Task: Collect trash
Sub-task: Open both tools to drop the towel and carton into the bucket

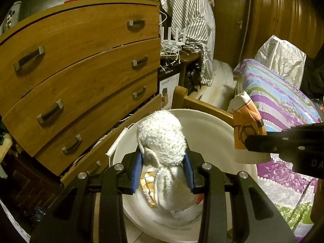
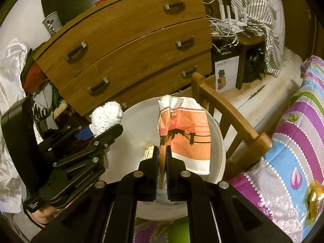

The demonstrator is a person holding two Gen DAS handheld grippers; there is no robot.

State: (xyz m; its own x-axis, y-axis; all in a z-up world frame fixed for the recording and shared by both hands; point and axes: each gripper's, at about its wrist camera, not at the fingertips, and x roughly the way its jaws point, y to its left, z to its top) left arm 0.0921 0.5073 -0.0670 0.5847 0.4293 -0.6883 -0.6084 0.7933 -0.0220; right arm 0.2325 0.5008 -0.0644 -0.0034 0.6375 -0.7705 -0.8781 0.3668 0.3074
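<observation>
Your left tongs (image 1: 164, 170) are clamped on a white knitted sock (image 1: 162, 139), their blue pads (image 1: 136, 172) pressing its sides; the fuzzy end stands up above the fingers and the smoother end hangs below them. Your right tongs (image 2: 162, 162) are closed tight on the lower edge of an orange-and-white paper bag (image 2: 185, 135) printed with a bridge silhouette; the bag stands upright above the fingers. Directly beneath both tongs lies a white bucket (image 1: 212, 129), and both held items hang over its opening. Inside it, just below the left tongs, lies a gold wrapper (image 1: 148, 188) among other scraps too small to tell. In the right wrist view the left tongs sit to the left of the right tongs, close beside them. Just beyond the bucket's far rim stands a wooden chair (image 2: 228, 117), with a patterned bedspread (image 2: 299, 133) to the right of the right tongs. Farther ahead and left of both tongs rises a wooden chest of drawers (image 1: 81, 68). Beyond it, to the right, striped cloth (image 1: 190, 20) hangs over a stool (image 2: 250, 42) tangled with white cables.
</observation>
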